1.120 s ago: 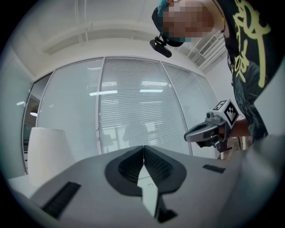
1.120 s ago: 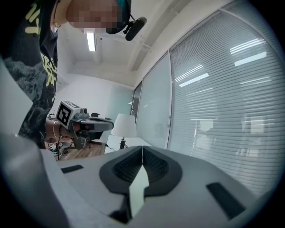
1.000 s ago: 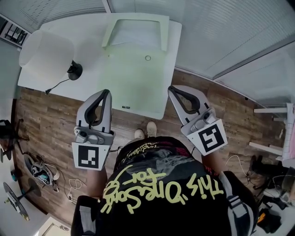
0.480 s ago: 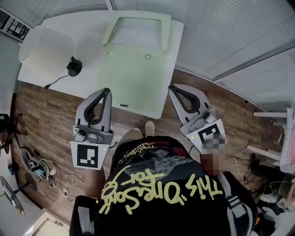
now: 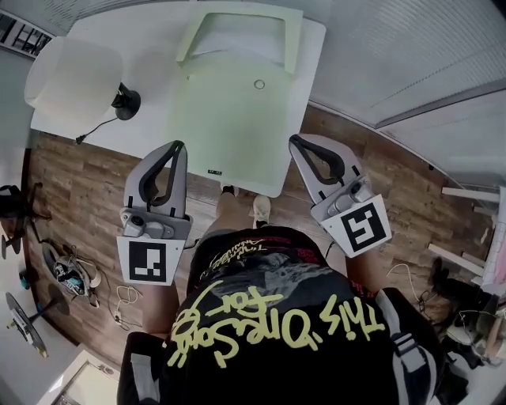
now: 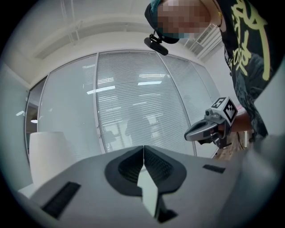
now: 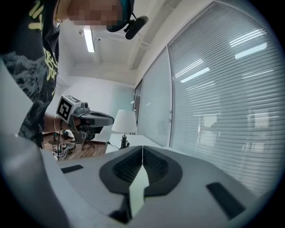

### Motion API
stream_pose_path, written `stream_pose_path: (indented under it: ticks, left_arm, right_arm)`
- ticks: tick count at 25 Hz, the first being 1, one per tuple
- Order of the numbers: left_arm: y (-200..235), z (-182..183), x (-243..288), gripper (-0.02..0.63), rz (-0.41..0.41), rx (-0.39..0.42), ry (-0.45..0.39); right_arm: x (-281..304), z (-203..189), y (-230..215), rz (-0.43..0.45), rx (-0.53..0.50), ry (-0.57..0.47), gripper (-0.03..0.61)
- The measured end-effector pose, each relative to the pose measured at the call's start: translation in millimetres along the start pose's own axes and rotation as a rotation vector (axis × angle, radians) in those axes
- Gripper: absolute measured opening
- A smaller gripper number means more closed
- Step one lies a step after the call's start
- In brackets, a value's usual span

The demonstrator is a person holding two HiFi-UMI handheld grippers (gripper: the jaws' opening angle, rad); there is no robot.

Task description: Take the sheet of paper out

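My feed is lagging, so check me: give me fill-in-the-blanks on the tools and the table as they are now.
The left tool and the right tool both have their jaws ____.
Between the jaws of each tool there is ____.
The lamp stands on the ____ table.
The mat on that table is pale ____.
Missing words: shut; nothing; white; green.

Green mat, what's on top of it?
A green tray at its far end and a small ring. Something white shows inside the tray; what's under it is covered.
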State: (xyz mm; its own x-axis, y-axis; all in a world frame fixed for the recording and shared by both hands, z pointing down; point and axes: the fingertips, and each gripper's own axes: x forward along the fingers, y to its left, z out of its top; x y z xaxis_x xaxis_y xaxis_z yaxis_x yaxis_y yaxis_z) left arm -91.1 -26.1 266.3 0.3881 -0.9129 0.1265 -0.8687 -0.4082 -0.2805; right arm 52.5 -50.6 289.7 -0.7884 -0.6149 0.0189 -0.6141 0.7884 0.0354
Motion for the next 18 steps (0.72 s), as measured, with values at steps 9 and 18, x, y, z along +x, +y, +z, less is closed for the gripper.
stream_pose_path:
  ticks: [9,18]
  left_arm:
    - [12.6,-16.3,37.4,0.008,-0.096,0.008,0.015]
    - [36.1,-24.9,77.5,0.008,-0.162,-0.038,0.009]
  right_arm:
    - [21.3,-1.9,-19.3,-0.074,-0.012,0.007,0.009]
    - [49.9,-3.7,-39.0,-0.142,-0.007,0.047,0.009]
